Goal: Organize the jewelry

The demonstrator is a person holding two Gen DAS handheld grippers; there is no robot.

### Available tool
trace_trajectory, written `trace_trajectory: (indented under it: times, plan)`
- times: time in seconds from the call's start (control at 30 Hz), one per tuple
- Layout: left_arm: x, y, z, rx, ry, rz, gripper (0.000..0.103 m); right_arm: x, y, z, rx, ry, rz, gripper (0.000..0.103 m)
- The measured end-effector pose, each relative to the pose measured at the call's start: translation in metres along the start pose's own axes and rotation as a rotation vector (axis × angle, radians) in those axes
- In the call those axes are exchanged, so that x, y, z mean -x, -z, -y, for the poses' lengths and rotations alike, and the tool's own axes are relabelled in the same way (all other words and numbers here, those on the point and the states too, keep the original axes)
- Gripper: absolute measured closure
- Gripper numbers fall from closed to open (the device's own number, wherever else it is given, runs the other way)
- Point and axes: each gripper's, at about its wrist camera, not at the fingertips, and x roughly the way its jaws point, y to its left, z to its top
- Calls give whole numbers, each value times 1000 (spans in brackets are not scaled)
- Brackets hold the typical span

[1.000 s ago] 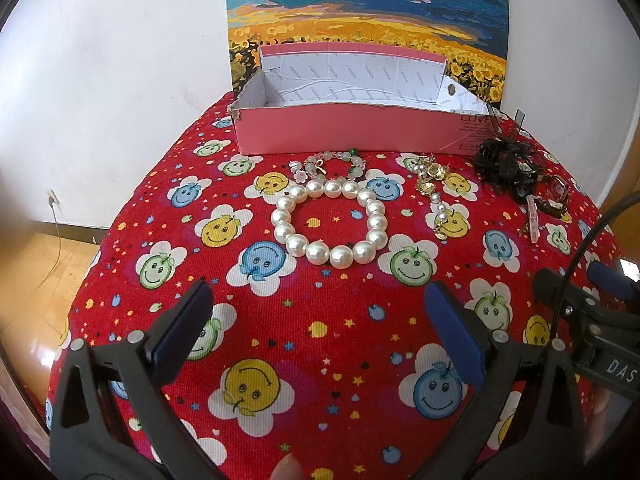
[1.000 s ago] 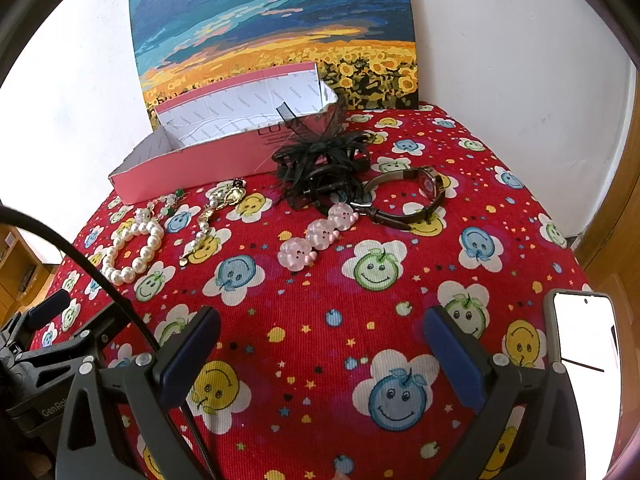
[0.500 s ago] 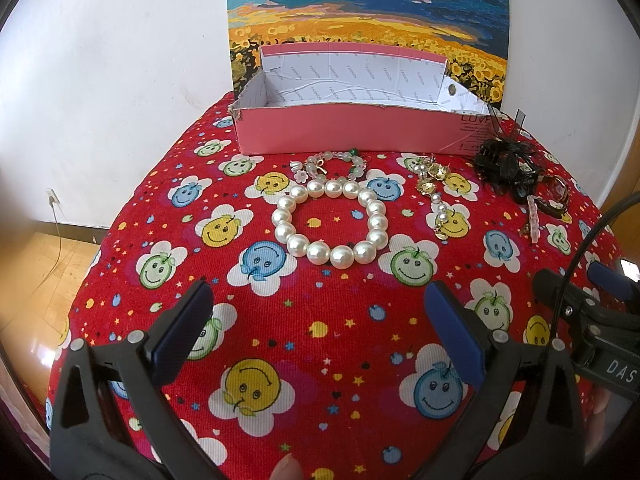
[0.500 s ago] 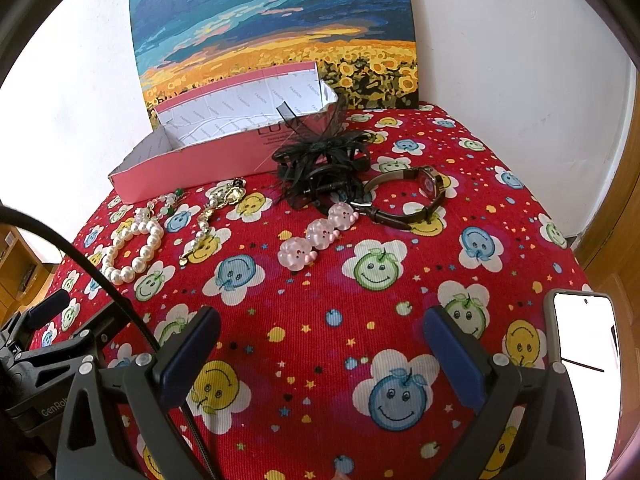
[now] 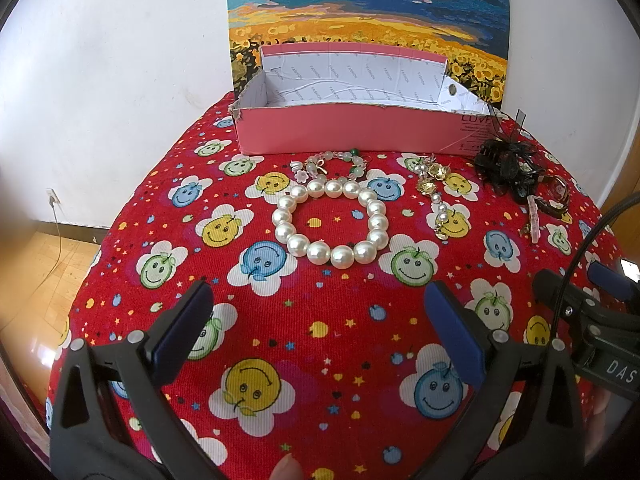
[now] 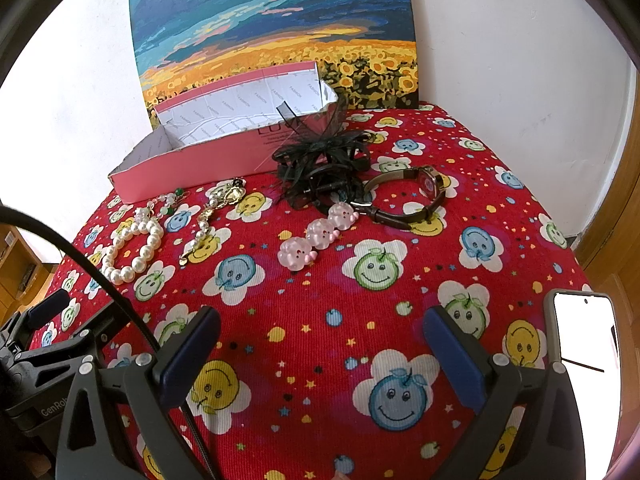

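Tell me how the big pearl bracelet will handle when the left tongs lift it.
The pearl bracelet is separate round beads on a string, so it will probably sag into a loop rather than hold its shape. The glossy beads look slippery; a pinch may slide off one. If pushed, it would likely deform on the ribbed tablecloth rather than roll.

Home room: sunflower painting [image 5: 368,20] on wall, smiley-print cloth [image 5: 320,340], wood floor [image 5: 36,264].

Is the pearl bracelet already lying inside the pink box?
No, the pearl bracelet lies on the red cloth in front of the pink box, whose visible inside looks bare.
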Motion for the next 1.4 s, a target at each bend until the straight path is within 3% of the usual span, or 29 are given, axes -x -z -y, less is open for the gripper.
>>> trace_trajectory:
  times: [0.67,1.0,1.4]
  plan:
    - [0,-1,0,0,3,-4,4,0,0,0,0,0,-1,0]
    - [-2,-5,-9,17,55,-32,4,1,-2,0,6,-16,-6,0]
    - [-18,-36,-11,-30,65,-68,4,0,-17,9,-6,-63,-56,0]
